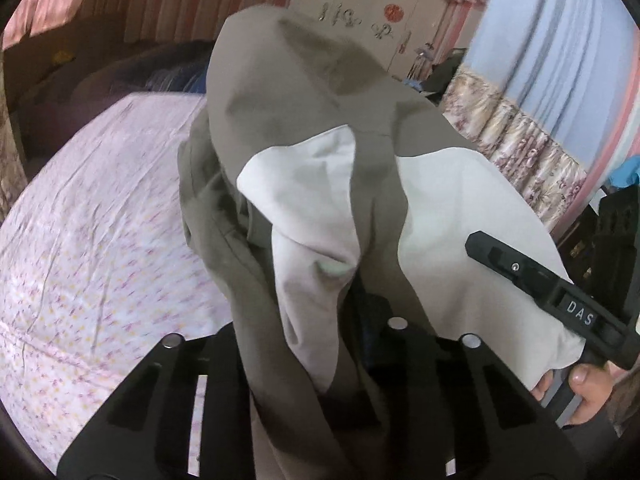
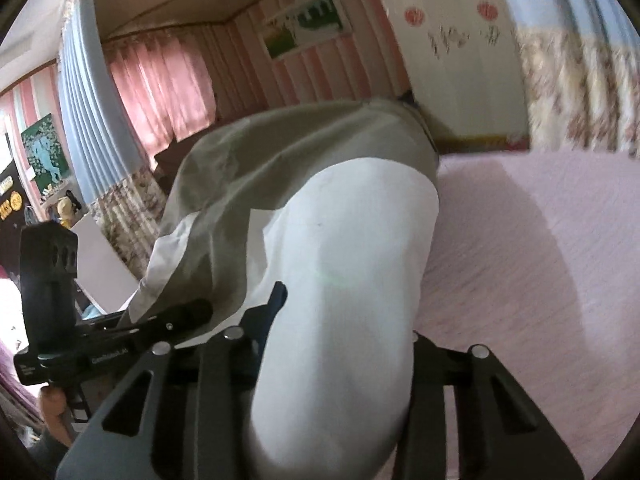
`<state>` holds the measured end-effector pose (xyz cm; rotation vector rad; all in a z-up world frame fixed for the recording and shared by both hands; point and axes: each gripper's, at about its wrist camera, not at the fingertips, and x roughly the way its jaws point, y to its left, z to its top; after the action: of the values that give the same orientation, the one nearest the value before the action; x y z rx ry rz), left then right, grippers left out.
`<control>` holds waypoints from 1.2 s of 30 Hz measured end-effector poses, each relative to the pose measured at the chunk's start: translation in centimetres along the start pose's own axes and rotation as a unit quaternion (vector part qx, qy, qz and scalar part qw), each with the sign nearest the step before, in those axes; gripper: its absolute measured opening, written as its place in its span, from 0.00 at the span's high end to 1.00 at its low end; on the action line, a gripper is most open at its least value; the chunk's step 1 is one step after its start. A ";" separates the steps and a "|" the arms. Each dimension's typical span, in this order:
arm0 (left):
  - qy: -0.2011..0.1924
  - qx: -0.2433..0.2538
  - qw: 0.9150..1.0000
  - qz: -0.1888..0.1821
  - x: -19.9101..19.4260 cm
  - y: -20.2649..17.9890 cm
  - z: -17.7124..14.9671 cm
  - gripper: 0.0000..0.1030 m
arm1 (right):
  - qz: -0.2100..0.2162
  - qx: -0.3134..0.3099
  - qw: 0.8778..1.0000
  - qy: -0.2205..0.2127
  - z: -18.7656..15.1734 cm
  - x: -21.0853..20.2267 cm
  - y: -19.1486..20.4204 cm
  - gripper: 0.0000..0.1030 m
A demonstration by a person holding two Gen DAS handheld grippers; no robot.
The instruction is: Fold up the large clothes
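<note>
A large khaki garment (image 1: pixel 296 92) with a white lining (image 1: pixel 452 216) is lifted above the bed. In the left wrist view it bunches into my left gripper (image 1: pixel 344 312), which is shut on it; the cloth hides most of the fingers. My right gripper (image 1: pixel 504 252) comes in from the right, held by a hand (image 1: pixel 584 392), against the white lining. In the right wrist view the white lining (image 2: pixel 344 272) fills my right gripper (image 2: pixel 344 320), shut on the garment, a blue pad (image 2: pixel 278 300) pressing its left side. The left gripper (image 2: pixel 188 314) grips the cloth's left edge.
A bed with a pink floral sheet (image 1: pixel 92 240) lies below and to the left; it also shows as the pink sheet (image 2: pixel 540 248). A white wardrobe (image 1: pixel 372 12), floral curtains (image 1: pixel 532 152) and dark clutter (image 1: pixel 616 224) stand behind.
</note>
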<state>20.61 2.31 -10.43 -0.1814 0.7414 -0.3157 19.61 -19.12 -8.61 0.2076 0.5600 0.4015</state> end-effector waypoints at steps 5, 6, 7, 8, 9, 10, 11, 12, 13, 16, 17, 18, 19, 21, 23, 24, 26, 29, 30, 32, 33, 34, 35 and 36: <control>-0.017 0.028 0.999 -0.032 0.6 -6.7 1.8 0.79 | -0.038 -0.005 0.999 -0.038 1.4 -5.1 -4.7 0.66; -0.016 0.031 0.999 -0.038 0.9 -7.8 1.9 0.79 | -0.046 -0.010 0.998 -0.037 1.5 -6.0 -5.9 0.66; -0.014 0.037 0.998 -0.042 1.2 -9.0 1.8 0.79 | -0.052 -0.014 0.998 -0.032 1.6 -6.5 -6.7 0.66; -0.012 0.045 0.998 -0.044 1.5 -10.3 1.6 0.79 | -0.059 -0.020 0.998 -0.023 1.6 -6.9 -7.9 0.66; -0.006 0.059 0.997 -0.046 2.4 -11.9 1.1 0.78 | -0.063 -0.023 0.998 -0.014 1.6 -7.1 -8.6 0.65; 0.000 0.066 0.997 -0.047 3.1 -12.8 0.7 0.77 | -0.069 -0.027 0.997 0.006 1.4 -6.9 -10.0 0.65; 0.007 0.071 0.996 -0.047 3.6 -13.3 0.2 0.75 | -0.073 -0.030 0.997 0.025 1.1 -6.4 -10.9 0.63; 0.018 0.078 0.996 -0.044 4.8 -14.0 -0.3 0.74 | -0.074 -0.029 0.995 0.056 0.4 -5.5 -12.3 0.62; 0.026 0.082 0.996 -0.038 5.6 -14.2 -0.9 0.69 | -0.072 -0.029 0.995 0.068 0.0 -5.1 -12.9 0.60; 0.032 0.083 0.996 -0.021 6.9 -13.8 -1.9 0.49 | -0.056 -0.021 0.996 0.061 -0.9 -5.3 -14.0 0.54; 0.031 0.080 0.996 -0.021 6.9 -13.5 -2.0 0.40 | -0.055 -0.017 0.997 0.059 -1.0 -5.3 -14.2 0.49; 0.029 0.078 0.997 -0.010 6.7 -13.2 -2.0 0.33 | -0.058 -0.014 0.997 0.057 -1.0 -5.4 -14.3 0.43; 0.027 0.077 0.997 0.003 6.9 -13.5 -1.7 0.23 | -0.070 -0.017 0.996 0.052 -0.9 -5.6 -14.3 0.30; 0.026 0.075 0.997 0.011 6.3 -13.2 -1.4 0.17 | -0.087 -0.021 0.995 0.044 -0.7 -6.4 -14.3 0.16; 0.019 0.073 0.997 0.022 5.2 -13.1 -1.0 0.04 | -0.100 -0.012 0.994 0.037 -0.4 -7.4 -14.7 0.02; 0.009 0.078 0.996 0.036 4.3 -12.9 -1.0 0.03 | -0.108 -0.011 0.993 0.035 -0.5 -7.8 -14.9 0.02; 0.000 0.087 0.995 0.044 3.2 -13.1 -0.9 0.03 | -0.139 -0.014 0.990 0.029 -0.5 -9.0 -14.8 0.02; 0.009 0.089 0.995 0.042 1.8 -13.0 -0.9 0.03 | -0.188 -0.032 0.982 0.002 -1.0 -11.1 -13.5 0.02; 0.011 0.081 0.996 0.040 1.2 -13.0 -0.9 0.03 | -0.200 -0.037 0.979 -0.006 -1.0 -11.7 -13.1 0.02; 0.008 0.074 0.996 0.039 0.0 -12.8 -1.2 0.03 | -0.234 -0.045 0.971 -0.010 -1.0 -12.7 -11.9 0.02; 0.004 0.073 0.996 0.042 -0.8 -12.8 -1.3 0.03 | -0.253 -0.051 0.966 -0.008 -1.1 -13.1 -11.2 0.02; -0.002 0.074 0.996 0.048 -1.5 -12.7 -1.5 0.03 | -0.263 -0.055 0.963 -0.009 -1.3 -13.6 -10.7 0.02; -0.006 0.077 0.995 0.055 -2.2 -12.7 -1.6 0.03 | -0.271 -0.059 0.961 -0.013 -1.4 -13.9 -10.2 0.02; -0.013 0.079 0.994 0.072 -2.9 -12.8 -1.8 0.03 | -0.286 -0.062 0.956 -0.025 -1.6 -14.4 -9.4 0.02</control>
<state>14.58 -8.80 -6.48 0.0184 0.6968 -0.2327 10.55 -33.58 -5.95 -0.0702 0.5177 -0.1330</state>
